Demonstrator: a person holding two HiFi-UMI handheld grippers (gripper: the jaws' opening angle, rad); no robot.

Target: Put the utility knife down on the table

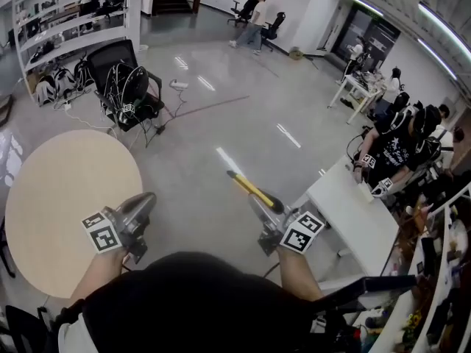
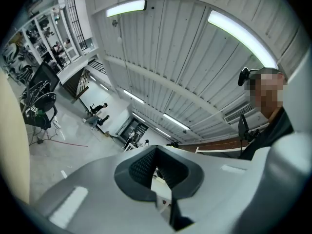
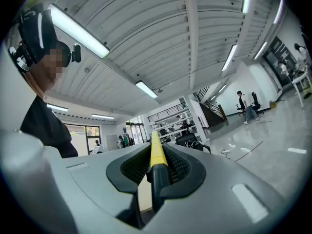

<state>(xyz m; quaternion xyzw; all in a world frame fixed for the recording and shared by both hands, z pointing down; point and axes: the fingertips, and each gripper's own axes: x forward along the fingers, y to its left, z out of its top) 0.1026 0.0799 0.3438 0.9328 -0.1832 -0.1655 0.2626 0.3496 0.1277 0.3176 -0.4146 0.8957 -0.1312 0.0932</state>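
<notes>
the utility knife [image 1: 252, 190] is pinched between my right gripper's [image 3: 156, 152] jaws, its yellow length running out ahead of them. it looks light, stiff and smooth-sided, so i judge the black handle end the safest hold. my left gripper [image 2: 155, 155] is pressed together and empty, with the round table [image 1: 51, 219] beneath it.

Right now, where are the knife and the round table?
knife [image 1: 250, 188]: head view, on its yellow handle.
round table [image 1: 66, 197]: head view, on its bare top.

Round beige table [image 1: 66, 219], white rectangular table [image 1: 349, 215], glossy grey floor [image 1: 243, 116] bearing black chair [image 1: 125, 83]
</notes>
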